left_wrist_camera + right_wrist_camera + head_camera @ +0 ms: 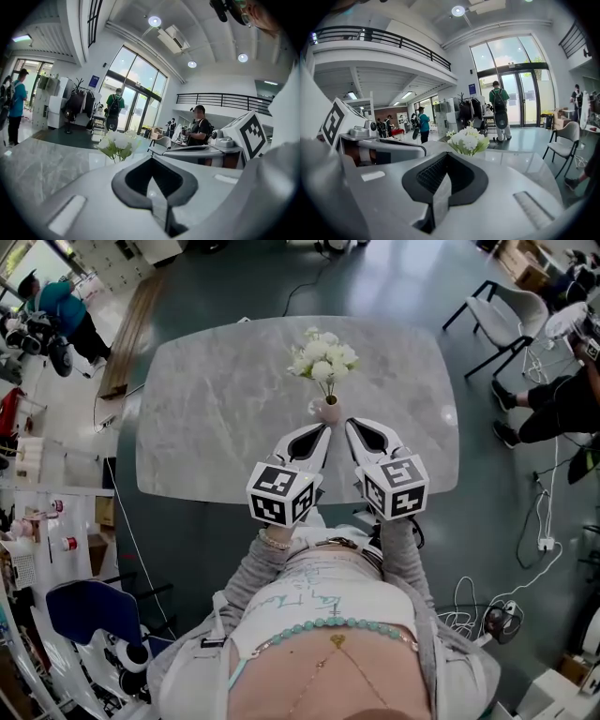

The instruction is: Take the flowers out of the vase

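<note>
Only overhead, vase (329,411), flowers (322,355) in every view, left gripper (322,433) and right gripper (352,429) jaws together, empty.

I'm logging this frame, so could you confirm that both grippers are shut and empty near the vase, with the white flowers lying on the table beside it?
Not quite: the head view shows the flowers standing in the vase on the table, not lying beside it. The left gripper and right gripper are indeed shut and empty near the vase.

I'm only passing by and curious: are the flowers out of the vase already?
No, the white flowers stand upright in the small pink vase on the grey table.
</note>
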### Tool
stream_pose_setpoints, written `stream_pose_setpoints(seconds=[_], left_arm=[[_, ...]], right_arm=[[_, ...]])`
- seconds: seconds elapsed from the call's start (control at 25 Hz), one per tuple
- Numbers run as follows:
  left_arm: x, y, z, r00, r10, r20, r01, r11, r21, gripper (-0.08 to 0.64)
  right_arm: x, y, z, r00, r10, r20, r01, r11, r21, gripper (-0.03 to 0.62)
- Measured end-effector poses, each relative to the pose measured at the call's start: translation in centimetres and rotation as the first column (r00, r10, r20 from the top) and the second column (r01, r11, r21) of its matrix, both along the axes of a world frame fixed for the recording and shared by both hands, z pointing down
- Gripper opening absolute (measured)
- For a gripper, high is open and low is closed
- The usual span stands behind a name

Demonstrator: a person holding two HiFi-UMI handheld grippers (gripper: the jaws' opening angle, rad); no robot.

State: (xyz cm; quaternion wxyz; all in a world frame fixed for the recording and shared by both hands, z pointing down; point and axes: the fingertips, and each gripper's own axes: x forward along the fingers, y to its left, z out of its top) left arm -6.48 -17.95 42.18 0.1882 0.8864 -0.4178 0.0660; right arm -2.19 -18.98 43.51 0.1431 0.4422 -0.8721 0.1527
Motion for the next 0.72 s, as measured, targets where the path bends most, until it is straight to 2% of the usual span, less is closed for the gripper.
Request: stream_pose_setpoints(seconds=[0.4,0.72], left_arm=[[-1.3,-2.4,1.1,1.000,0.029,-0.006,-0.029,0.999,-0.028,0.001],[-0.8,-4.9,1.8,0.999,-0.038,-0.003,0.037,0.997,-0.062,0.001]], right_arm=[[-1.5,-2.4,0.7,1.000,0.019,-0.021,-0.019,1.000,-0.015,0.028],[-1.0,-5.2,0.9,0.999,-0.043,-0.026,0.042,0.998,-0.038,0.028]])
